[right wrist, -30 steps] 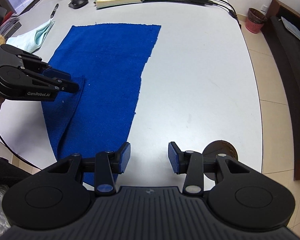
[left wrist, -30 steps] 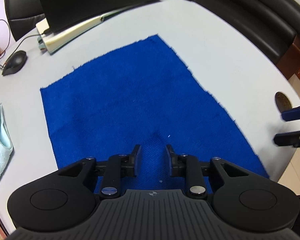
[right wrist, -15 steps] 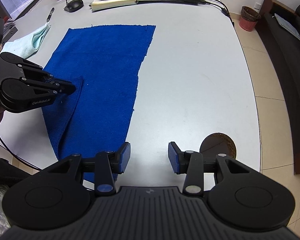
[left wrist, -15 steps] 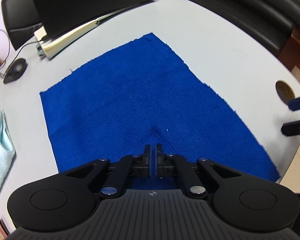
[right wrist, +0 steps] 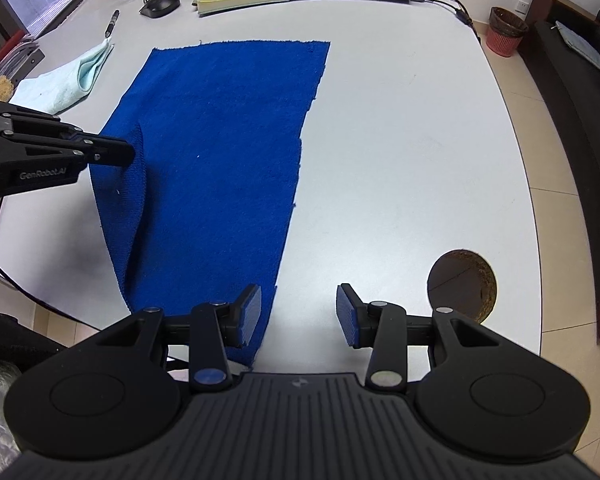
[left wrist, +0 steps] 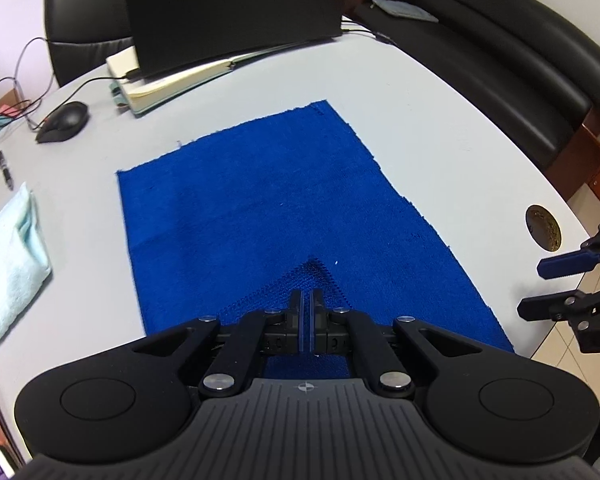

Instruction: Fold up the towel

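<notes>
white table (right wrist: 400, 152) in an office, black sofa (left wrist: 500, 52) at the far right. blue towel (right wrist: 228, 140) lies spread flat on the table, left of centre. left tool (left wrist: 306, 312) clamped on the towel's near left corner, lifting it into a raised fold. right tool (right wrist: 298, 312) spread apart above the towel's near right corner, gripping nothing.

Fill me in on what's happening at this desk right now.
A person holding two handheld grippers is starting to fold a blue towel spread on the white table. The left gripper is shut on the towel's near edge, lifting a small peak. The right gripper hangs open above the towel's other near corner, gripping nothing.
</notes>
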`<state>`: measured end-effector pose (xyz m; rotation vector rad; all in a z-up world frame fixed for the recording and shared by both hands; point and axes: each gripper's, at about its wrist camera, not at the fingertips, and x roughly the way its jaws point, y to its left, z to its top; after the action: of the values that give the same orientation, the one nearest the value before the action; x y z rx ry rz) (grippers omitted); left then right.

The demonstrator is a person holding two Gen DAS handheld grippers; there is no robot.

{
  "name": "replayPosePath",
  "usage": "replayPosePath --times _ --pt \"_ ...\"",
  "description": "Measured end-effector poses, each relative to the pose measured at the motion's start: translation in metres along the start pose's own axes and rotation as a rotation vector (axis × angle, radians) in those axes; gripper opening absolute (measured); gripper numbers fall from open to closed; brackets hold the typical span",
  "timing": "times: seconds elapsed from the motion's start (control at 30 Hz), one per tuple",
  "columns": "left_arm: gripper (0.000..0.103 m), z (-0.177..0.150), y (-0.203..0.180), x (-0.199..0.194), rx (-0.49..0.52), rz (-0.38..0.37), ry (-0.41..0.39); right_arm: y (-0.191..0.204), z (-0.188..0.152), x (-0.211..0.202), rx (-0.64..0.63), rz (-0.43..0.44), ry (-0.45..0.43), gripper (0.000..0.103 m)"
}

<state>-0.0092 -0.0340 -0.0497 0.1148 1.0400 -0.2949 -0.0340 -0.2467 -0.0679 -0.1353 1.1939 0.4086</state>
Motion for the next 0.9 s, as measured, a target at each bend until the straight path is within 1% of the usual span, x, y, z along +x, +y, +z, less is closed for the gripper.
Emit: replayPosePath --times 0.3,0.8,0.83,0.9 --pt "0.003 -0.025 0.017 -0.019 -0.056 0.023 0.0 0.023 -0.011 0.008 -0.049 0.015 0.05 0.043" --pt "0.003 -0.058 0.039 -0.038 -0.11 0.054 0.001 0.049 -0.02 0.019 -0.101 -0.016 0.096 0.04" --pt "0.003 -0.061 0.04 -0.039 -0.113 0.055 0.003 0.049 -0.02 0.02 -0.102 -0.02 0.099 0.039" --pt "0.003 -0.064 0.041 -0.039 -0.119 0.059 0.006 0.049 -0.021 0.021 -0.098 -0.022 0.104 0.029"
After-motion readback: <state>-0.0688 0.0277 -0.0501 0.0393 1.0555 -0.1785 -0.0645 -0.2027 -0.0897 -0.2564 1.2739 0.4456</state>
